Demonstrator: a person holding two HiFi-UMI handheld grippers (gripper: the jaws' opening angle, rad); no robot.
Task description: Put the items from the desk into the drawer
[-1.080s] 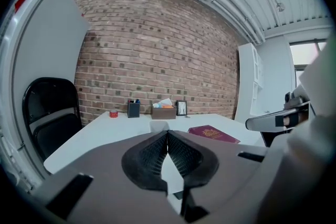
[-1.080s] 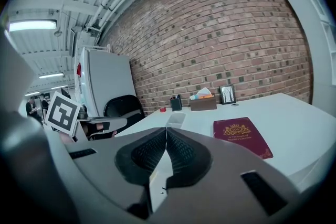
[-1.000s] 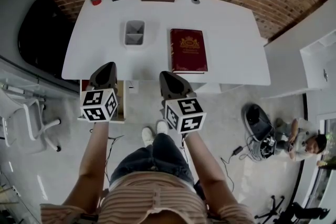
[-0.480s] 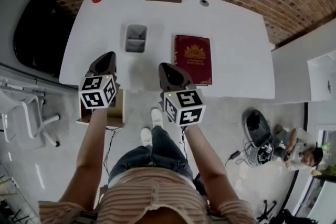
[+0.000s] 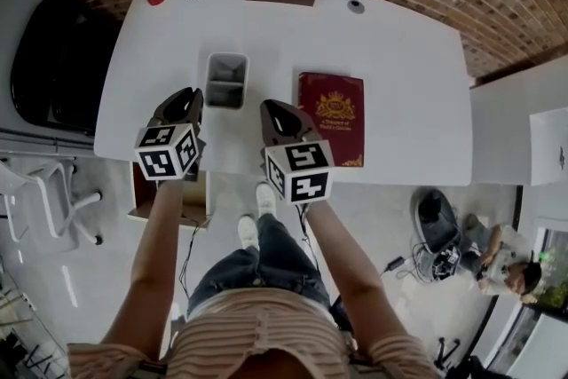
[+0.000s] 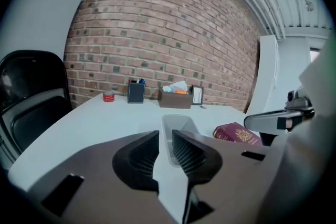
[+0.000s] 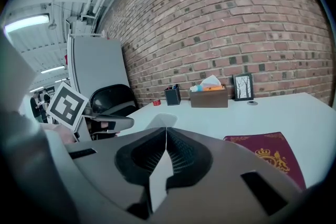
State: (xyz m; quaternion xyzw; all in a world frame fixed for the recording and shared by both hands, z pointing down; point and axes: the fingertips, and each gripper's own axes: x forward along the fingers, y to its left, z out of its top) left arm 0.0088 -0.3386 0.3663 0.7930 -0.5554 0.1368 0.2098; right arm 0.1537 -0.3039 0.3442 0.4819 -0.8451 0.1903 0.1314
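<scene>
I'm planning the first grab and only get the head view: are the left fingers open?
Observer: Yes. In its own view the left gripper has its fingers a little apart. They have just been opening, and nothing is between them.
Operator: What lies beyond that gap?
Observer: The grey tray shows straight through the gap, farther along the desk.
Operator: And the other one?
Observer: The right gripper has its fingers shut together in its own view, and it's holding nothing.
</scene>
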